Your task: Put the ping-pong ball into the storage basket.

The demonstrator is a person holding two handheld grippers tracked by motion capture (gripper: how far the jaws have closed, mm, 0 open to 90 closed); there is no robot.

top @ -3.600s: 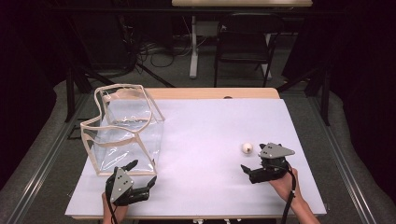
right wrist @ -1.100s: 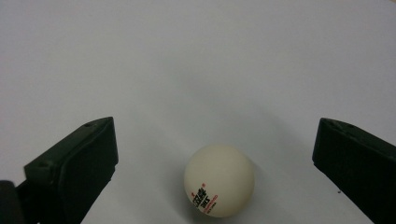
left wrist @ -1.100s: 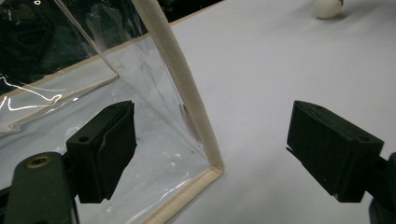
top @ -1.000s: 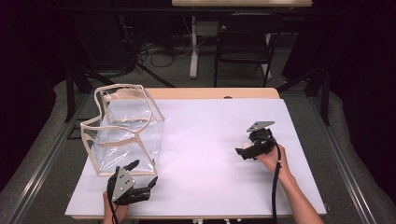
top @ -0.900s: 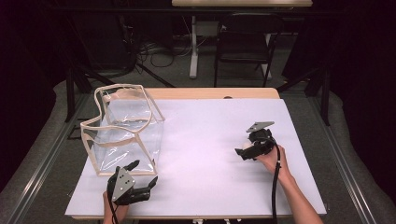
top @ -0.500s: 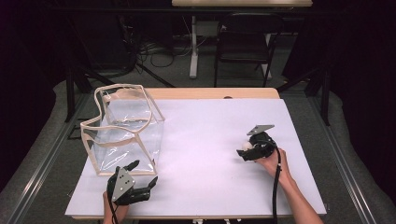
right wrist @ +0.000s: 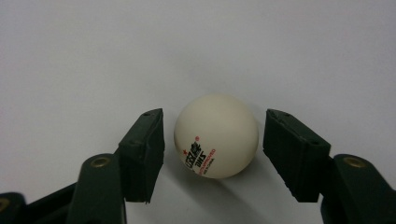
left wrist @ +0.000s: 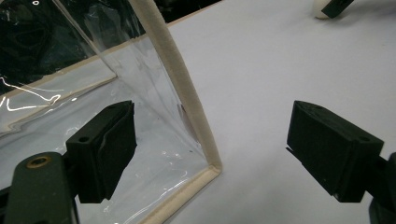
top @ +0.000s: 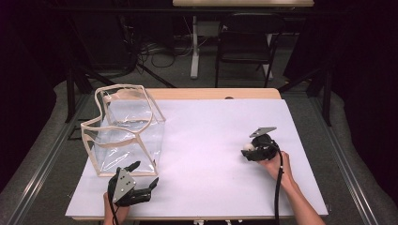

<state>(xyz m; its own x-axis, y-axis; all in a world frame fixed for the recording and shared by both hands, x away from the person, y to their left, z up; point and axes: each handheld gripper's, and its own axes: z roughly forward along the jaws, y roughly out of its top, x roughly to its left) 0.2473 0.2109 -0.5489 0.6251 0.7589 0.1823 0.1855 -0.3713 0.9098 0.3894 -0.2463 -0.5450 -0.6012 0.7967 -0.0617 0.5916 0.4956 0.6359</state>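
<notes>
Ball between closing right tool jaws, small gaps either side

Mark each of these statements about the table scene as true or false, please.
1. The white ball sits between the right gripper's jaws, which have just been closing; small gaps remain. True.
2. The ball lies inside the clear bag. False: it lies on the white table cover, far from the bag.
3. The left gripper is open near the bag's corner. True.
4. The ball is plain. False: it carries print.
</notes>
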